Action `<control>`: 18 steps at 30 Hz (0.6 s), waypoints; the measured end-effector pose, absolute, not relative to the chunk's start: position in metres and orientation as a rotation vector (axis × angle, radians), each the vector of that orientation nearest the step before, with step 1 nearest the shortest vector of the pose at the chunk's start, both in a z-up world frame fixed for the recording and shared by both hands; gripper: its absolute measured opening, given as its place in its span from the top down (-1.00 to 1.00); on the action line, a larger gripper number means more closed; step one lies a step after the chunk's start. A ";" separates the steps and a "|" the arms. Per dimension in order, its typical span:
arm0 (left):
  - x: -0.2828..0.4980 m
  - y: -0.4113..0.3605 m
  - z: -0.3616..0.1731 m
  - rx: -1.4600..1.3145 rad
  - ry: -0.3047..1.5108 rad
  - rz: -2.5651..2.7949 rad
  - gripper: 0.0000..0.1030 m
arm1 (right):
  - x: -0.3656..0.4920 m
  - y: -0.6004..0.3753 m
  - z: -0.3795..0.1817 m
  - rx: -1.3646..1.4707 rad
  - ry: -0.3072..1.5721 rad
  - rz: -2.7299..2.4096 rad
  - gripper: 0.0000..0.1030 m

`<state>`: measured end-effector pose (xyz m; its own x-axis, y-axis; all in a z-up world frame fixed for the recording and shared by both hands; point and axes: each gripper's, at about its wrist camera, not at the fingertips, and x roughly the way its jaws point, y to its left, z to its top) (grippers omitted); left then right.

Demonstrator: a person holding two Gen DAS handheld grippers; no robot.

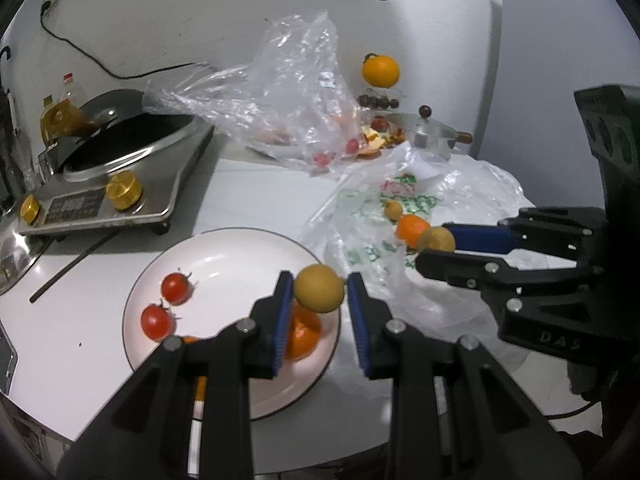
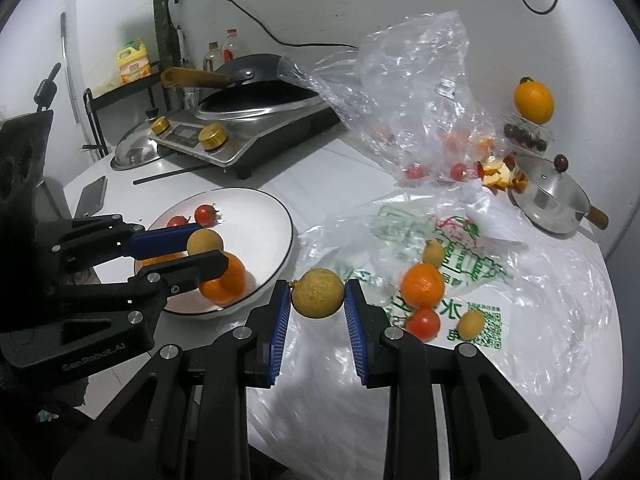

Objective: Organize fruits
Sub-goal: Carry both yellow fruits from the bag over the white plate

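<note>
While both grippers carry fruit, step in hand looks like transfer from printed bag (image 2: 460, 264) to white plate (image 2: 256, 208). On plate: one orange (image 2: 226, 280), two tomatoes. Left gripper (image 1: 319, 290) clamps one tan fruit (image 1: 320, 288) above plate; right gripper (image 2: 317, 294) clamps another (image 2: 317, 294) beside rim. Next: release over plate.

Plate (image 2: 286, 216) left of bag (image 2: 540, 300), stove (image 2: 256, 136) behind.
</note>
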<state>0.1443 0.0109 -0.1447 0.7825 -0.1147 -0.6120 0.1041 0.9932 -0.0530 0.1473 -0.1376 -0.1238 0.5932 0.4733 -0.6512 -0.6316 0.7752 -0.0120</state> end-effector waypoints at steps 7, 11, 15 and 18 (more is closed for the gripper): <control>0.143 0.027 -0.152 -0.041 0.671 -0.094 0.45 | 0.149 -0.123 -0.130 -0.267 0.694 0.667 0.42; 0.140 0.035 -0.158 -0.049 0.691 -0.086 0.45 | 0.149 -0.117 -0.134 -0.270 0.702 0.673 0.42; 0.136 0.041 -0.162 -0.062 0.696 -0.082 0.45 | 0.148 -0.110 -0.137 -0.281 0.712 0.682 0.42; 0.134 0.045 -0.166 -0.076 0.701 -0.078 0.45 | 0.148 -0.106 -0.139 -0.292 0.719 0.685 0.42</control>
<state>0.1342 0.0448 -0.1663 0.7615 -0.0975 -0.6407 0.0465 0.9943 -0.0960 0.1479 -0.1055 -0.1394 0.5491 0.4730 -0.6890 -0.6652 0.7464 -0.0178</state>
